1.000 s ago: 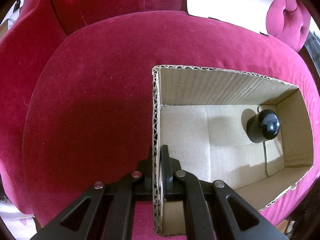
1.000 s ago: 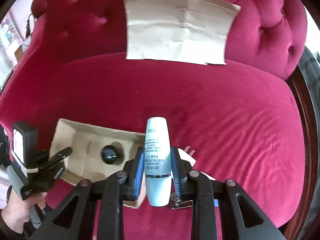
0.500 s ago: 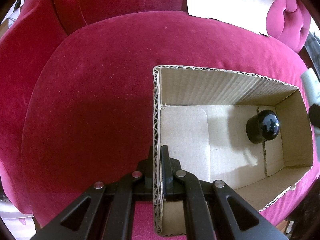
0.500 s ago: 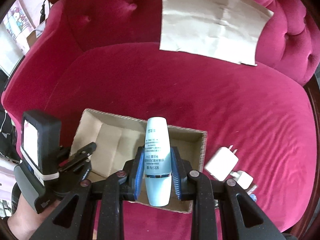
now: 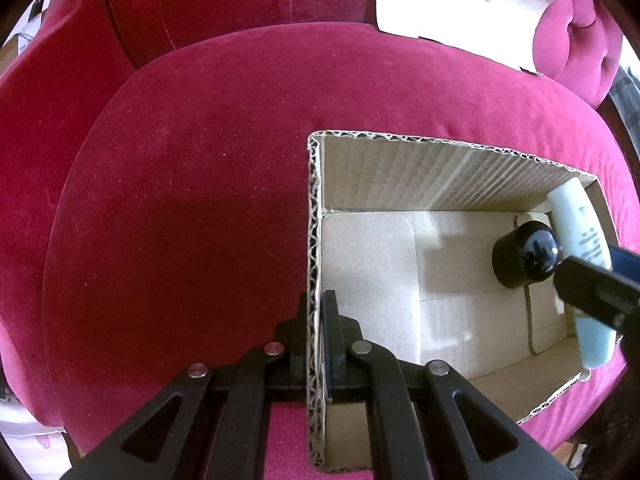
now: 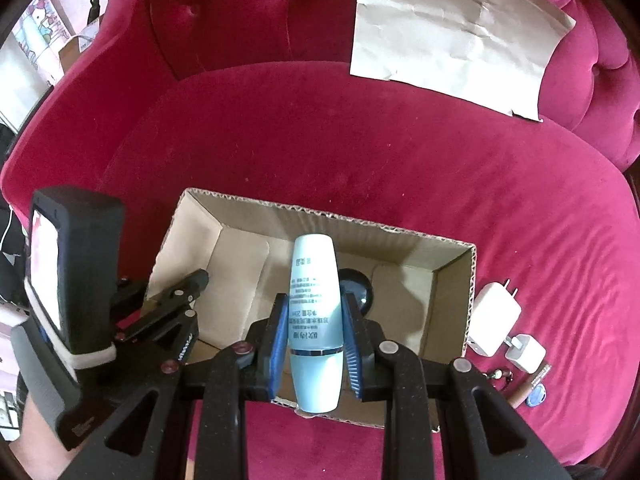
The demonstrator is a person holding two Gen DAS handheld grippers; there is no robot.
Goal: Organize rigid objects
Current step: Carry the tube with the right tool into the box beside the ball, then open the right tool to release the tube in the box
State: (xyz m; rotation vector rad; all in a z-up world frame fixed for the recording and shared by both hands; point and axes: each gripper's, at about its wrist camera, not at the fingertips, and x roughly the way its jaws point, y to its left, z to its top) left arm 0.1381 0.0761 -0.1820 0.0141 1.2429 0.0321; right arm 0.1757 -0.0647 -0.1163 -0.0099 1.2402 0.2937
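Right wrist | right gripper (image 6: 316, 330) clamps smooth tapered bottle (image 6: 315, 320) | left gripper (image 5: 316, 320) pinches corrugated box (image 5: 314, 216)

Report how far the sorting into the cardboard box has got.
Done: the black round-topped object already sits inside the cardboard box. In hand: the right gripper is shut on the pale blue bottle above the box, while the left gripper pinches the box's wall. Left: two white chargers and a few small items lie on the red seat beside the box.
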